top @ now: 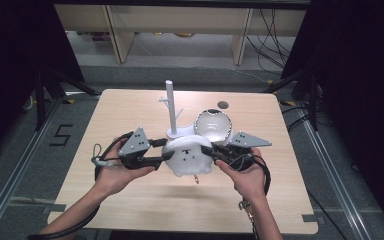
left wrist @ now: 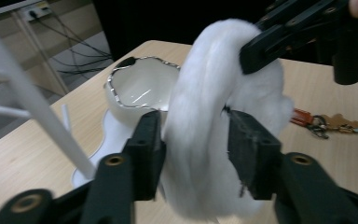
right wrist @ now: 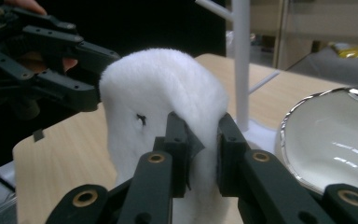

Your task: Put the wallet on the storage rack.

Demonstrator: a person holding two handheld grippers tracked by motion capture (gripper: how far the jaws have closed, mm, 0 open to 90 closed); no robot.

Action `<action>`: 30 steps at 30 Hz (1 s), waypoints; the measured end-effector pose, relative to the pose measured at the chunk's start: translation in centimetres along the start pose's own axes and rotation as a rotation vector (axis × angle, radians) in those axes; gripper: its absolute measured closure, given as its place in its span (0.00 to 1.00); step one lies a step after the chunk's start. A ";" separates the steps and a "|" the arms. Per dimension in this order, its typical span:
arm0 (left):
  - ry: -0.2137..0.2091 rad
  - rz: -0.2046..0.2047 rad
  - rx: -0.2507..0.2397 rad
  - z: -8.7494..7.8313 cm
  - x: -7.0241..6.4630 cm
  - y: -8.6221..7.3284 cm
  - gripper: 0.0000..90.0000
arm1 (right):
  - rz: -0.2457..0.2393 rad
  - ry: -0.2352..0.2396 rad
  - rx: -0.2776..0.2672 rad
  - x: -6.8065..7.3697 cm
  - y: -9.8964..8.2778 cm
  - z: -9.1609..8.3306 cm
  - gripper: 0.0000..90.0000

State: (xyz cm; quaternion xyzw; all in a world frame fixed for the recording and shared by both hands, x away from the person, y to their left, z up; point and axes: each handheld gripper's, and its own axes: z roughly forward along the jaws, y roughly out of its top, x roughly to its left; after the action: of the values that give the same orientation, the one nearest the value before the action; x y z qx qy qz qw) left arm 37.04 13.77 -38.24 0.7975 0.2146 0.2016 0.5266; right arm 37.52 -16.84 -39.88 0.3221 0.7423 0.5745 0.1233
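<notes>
Both hands enter from the bottom edge. Right gripper (right wrist: 200, 154) is clenched on a fold of the white plush toy (top: 189, 156), above the table (top: 130, 200). Left gripper (left wrist: 193, 154) straddles it, pads released. Its lower part is cut off; the keychain (left wrist: 328, 123) is partly hidden.

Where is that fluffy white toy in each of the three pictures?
High view: the fluffy white toy sits low of centre, between both hands.
Left gripper view: centre, between the near black fingers.
Right gripper view: centre-left, pinched by the near fingers.
Shared landmark: the white bowl.
</notes>
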 end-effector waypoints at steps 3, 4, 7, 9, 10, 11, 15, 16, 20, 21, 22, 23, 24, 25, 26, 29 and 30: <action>0.030 -0.037 -0.019 -0.8 0.4 -0.6 0.46 | 0.010 -0.028 -0.033 -0.4 0.2 -0.5 0.88; 0.043 -0.048 -0.024 -1.2 0.5 -0.8 0.44 | 0.005 -0.034 -0.043 -0.5 0.3 -0.5 0.88; 0.074 -0.077 -0.031 -2.3 0.9 -1.9 0.40 | 0.014 -0.051 -0.058 -0.8 0.6 -1.0 0.88; 0.091 -0.105 -0.037 -2.9 1.0 -2.7 0.40 | 0.013 -0.063 -0.066 -0.9 0.8 -1.2 0.88; 0.098 -0.116 -0.043 -3.2 1.1 -3.2 0.40 | 0.001 -0.053 -0.079 -1.1 0.9 -1.3 0.88; 0.109 -0.125 -0.041 -3.5 1.2 -3.6 0.39 | -0.003 -0.065 -0.081 -1.2 1.0 -1.3 0.88; 0.142 -0.162 -0.037 -4.4 1.5 -5.4 0.39 | 0.017 -0.070 -0.089 -1.3 1.2 -1.6 0.88; 0.151 -0.171 -0.037 -4.6 1.7 -5.8 0.39 | 0.004 -0.075 -0.089 -1.4 1.3 -1.6 0.88; 0.205 -0.208 -0.043 -5.6 2.2 -7.6 0.39 | 0.015 -0.088 -0.095 -1.5 1.5 -1.7 0.88; 0.215 -0.215 -0.041 -5.8 2.3 -8.0 0.39 | 0.016 -0.084 -0.106 -1.6 1.5 -1.7 0.88; 0.221 -0.221 -0.041 -5.9 2.3 -8.3 0.39 | 0.011 -0.088 -0.102 -1.6 1.7 -1.7 0.88; 0.226 -0.226 -0.044 -6.1 2.4 -8.8 0.39 | 0.024 -0.093 -0.100 -1.5 1.7 -1.8 0.88; 0.239 -0.229 -0.032 -6.2 2.4 -9.2 0.39 | 0.003 -0.098 -0.107 -1.7 1.9 -1.8 0.88; 0.245 -0.231 -0.026 -6.4 2.4 -9.5 0.39 | 0.011 -0.098 -0.110 -1.7 2.0 -1.9 0.88; 0.253 -0.246 -0.031 -6.5 2.4 -9.9 0.39 | 0.022 -0.104 -0.110 -1.6 2.1 -1.9 0.88; 0.281 -0.278 -0.034 -6.8 2.4 -11.3 0.39 | 0.020 -0.107 -0.117 -1.8 2.4 -2.1 0.88; 0.286 -0.284 -0.037 -6.8 2.4 -11.6 0.39 | 0.001 -0.111 -0.125 -2.0 2.6 -2.1 0.88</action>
State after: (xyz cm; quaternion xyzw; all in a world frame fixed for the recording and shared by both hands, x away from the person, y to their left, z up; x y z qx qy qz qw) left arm 33.78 24.37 -46.28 0.7126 0.3937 0.2404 0.5286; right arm 38.73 -19.35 -37.19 0.3453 0.6968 0.6011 0.1840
